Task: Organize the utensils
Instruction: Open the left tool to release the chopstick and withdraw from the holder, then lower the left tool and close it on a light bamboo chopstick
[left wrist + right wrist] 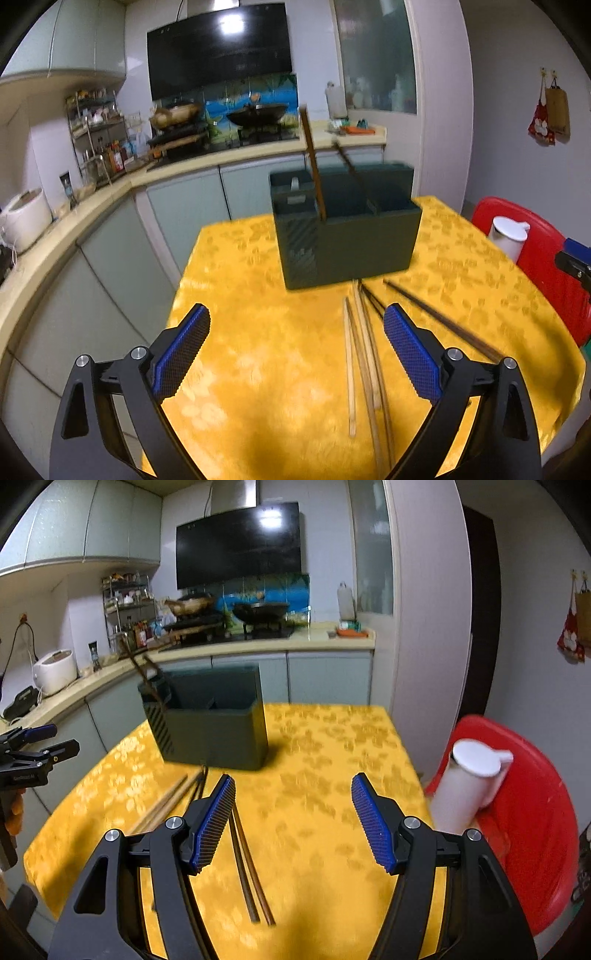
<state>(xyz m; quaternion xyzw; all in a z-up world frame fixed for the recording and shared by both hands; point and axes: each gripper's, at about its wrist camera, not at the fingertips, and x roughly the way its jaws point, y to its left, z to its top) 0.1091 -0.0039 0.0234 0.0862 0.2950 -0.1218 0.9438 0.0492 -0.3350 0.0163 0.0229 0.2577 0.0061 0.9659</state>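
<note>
a: yellow cloth on the surface [258, 332], glossy and patterned. loose chopsticks [360, 354] lying on it just in front of the dark green holder [347, 236], pale ones beside dark ones, tips fanned toward the holder's base.

b: already a couple standing in the holder's left compartment, leaning. rest of the compartments hard to read through the blur.

a: left gripper [297, 350] wide open, nothing between the blue pads. right gripper [293, 821] open too, empty, hanging above the surface with two dark chopsticks [247, 864] just beside its left finger.

b: biggest risk, probably: thin round sticks on slick cloth. closing slightly off-line likely to roll one away or pinch only one of a pair.

a: also bunching the cloth. pads pressed too low could drag fabric and shift the whole pile, maybe nudge the holder.

b: crowding as well. both grippers near the same cluster, so a clash of fingers looks possible if reaching together.

a: and the white jug [465, 786] on the red stool [532, 812] at the right edge, near enough for a wide swing of the right gripper to knock.

b: later on, long sticks tipping out of the holder if dropped at a slant against the leaning ones.
</note>
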